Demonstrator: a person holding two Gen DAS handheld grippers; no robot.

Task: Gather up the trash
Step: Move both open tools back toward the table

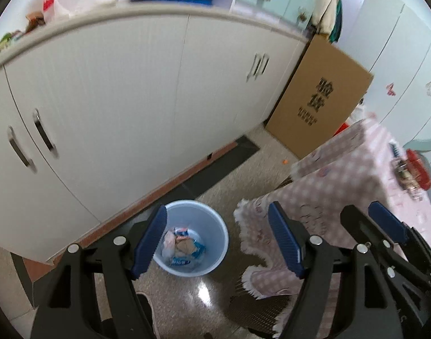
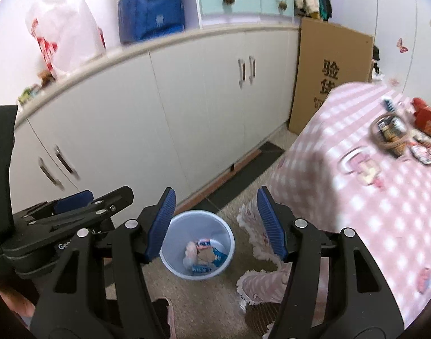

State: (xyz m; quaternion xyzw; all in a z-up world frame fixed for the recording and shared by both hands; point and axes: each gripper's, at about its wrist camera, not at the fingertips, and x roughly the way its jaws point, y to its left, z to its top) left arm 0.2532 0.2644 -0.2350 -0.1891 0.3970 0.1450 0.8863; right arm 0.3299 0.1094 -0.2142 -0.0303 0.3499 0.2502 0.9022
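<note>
Both tools, left (image 1: pixel 216 238) and right (image 2: pixel 215 224), gape empty above the bin (image 1: pixel 215 227) holding wrappers (image 1: pixel 182 244); trash (image 2: pixel 423 149) remaining on the counter (image 2: pixel 356 197) beside the right tool risks being overlooked.

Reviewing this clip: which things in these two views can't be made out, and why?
- Trash in the blue bin: crumpled wrappers, labels too small in both views.
- Items on the pink checked tablecloth: the basket and red packet are smeared by motion blur.
- Left gripper: seen side-on in the right wrist view, its jaws' gap is hidden.
- Cardboard box: lower print cut off by the table.
</note>
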